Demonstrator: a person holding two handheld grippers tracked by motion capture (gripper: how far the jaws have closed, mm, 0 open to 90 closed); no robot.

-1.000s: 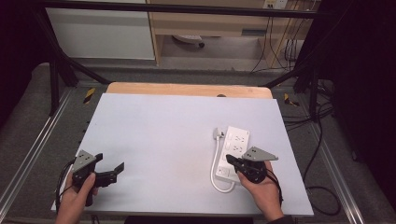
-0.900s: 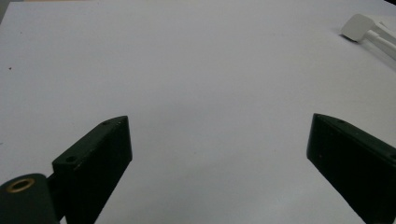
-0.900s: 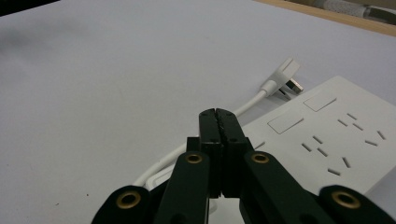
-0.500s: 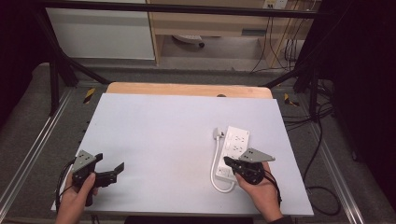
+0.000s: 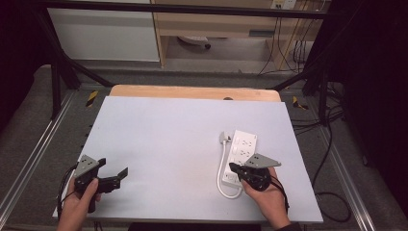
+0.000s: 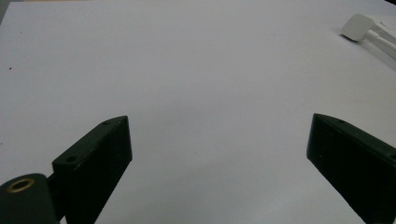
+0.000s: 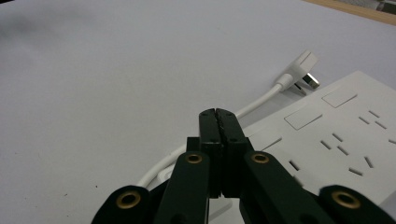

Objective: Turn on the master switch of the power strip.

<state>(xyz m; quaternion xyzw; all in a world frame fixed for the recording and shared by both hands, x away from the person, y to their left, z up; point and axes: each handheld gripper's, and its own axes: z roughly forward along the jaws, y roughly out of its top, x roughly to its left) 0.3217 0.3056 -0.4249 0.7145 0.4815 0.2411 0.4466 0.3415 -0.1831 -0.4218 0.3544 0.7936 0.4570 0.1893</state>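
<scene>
One white rectangular plastic power strip (image 5: 242,158) lies on the pale grey tabletop (image 5: 168,139), toward its right side, long axis running away from the person. One white cable (image 5: 222,173) leaves its near end, loops out to the left and runs up alongside it to one white angled plug (image 5: 224,138), which rests flat on the tabletop just beside the strip's far left corner. There are two grippers, one in each hand.

The right gripper (image 5: 235,169) sits over the near end of the power strip, its black fingers (image 7: 218,122) pressed flat together with nothing between them. In the right gripper view they point across the strip's left edge, with the sockets to their right and the cable passing under and beyond the tips toward the plug (image 7: 301,67); whether the tips touch the strip cannot be told.

The left gripper (image 5: 120,173) is near the tabletop's near left corner, well apart from the strip, its fingers (image 6: 93,158) spread wide over bare surface. The plug (image 6: 359,25) shows far off at that view's upper right.
</scene>
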